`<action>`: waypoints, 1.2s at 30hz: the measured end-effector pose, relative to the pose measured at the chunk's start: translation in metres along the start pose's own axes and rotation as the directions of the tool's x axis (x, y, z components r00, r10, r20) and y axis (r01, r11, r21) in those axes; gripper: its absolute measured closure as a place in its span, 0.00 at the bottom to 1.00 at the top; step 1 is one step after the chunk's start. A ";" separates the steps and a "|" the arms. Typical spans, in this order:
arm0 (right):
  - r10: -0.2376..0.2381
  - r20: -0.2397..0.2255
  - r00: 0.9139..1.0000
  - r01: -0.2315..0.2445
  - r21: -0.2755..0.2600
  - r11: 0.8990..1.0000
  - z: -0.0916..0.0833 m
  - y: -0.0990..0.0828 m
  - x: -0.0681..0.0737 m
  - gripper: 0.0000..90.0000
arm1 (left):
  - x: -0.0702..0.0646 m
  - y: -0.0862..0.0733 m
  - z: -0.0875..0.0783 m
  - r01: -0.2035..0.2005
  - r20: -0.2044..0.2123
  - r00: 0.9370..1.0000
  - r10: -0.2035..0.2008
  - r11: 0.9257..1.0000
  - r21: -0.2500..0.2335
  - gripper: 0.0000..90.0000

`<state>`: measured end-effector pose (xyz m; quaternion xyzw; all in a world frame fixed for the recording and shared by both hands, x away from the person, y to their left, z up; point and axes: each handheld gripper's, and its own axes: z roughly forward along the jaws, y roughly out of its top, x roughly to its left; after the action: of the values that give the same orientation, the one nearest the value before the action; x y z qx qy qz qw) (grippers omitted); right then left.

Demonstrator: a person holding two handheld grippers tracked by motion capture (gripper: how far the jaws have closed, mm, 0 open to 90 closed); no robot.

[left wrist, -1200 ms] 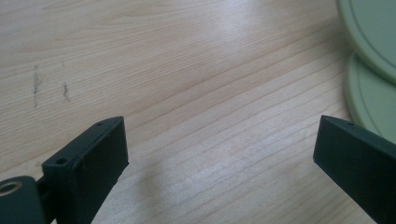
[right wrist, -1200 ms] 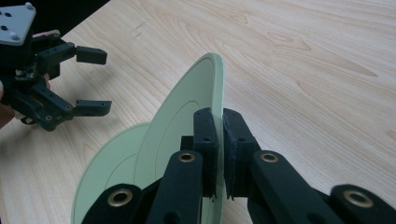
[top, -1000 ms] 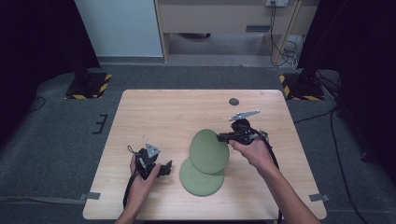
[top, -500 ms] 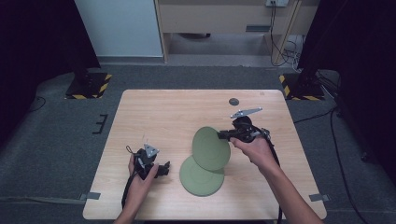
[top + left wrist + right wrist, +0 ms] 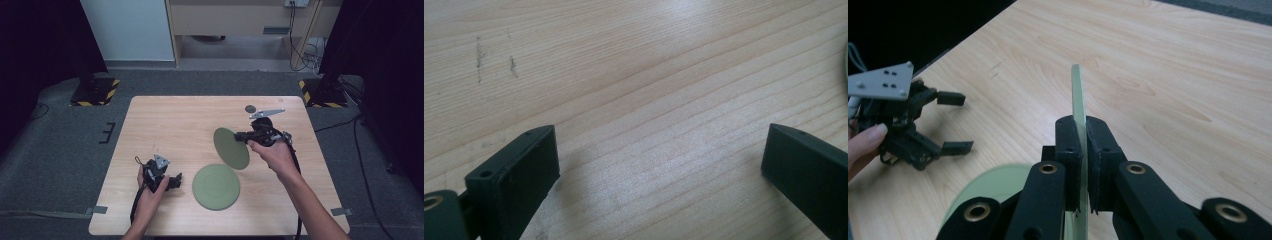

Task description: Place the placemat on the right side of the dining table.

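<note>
Two round green plates are in play. One green plate point(image 5: 216, 186) lies flat near the table's front middle. The other plate point(image 5: 231, 148) is held up off the table, tilted on edge, with my right gripper point(image 5: 243, 135) shut on its rim. In the right gripper view this plate point(image 5: 1078, 95) stands edge-on between the closed jaws of the right gripper point(image 5: 1084, 150), and the flat plate point(image 5: 993, 185) lies below. My left gripper point(image 5: 176, 181) rests low at the front left, open, with bare wood between its jaws in the left gripper view point(image 5: 659, 160). The left gripper point(image 5: 955, 122) also appears in the right gripper view.
A small dark disc point(image 5: 250, 108) lies near the far right edge of the wooden table point(image 5: 170, 125). Grey carpet surrounds the table, with yellow-black striped stand bases point(image 5: 95, 90) on the floor behind it.
My right gripper has lifted the held plate and carried it up and to the right, away from the flat plate. The left gripper has barely moved.
</note>
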<state>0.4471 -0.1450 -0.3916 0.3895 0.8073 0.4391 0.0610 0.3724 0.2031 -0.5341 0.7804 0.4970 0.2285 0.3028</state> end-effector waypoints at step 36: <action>0.167 0.278 0.946 -0.136 -0.125 0.983 -0.010 0.017 -0.056 0.96 | 0.000 0.000 0.001 0.006 0.018 1.000 -0.006 1.000 0.002 0.01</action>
<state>0.4911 -0.1847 -0.3864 0.5063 0.7337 0.4226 0.1637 0.3730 0.2031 -0.5350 0.7811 0.4969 0.2200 0.3074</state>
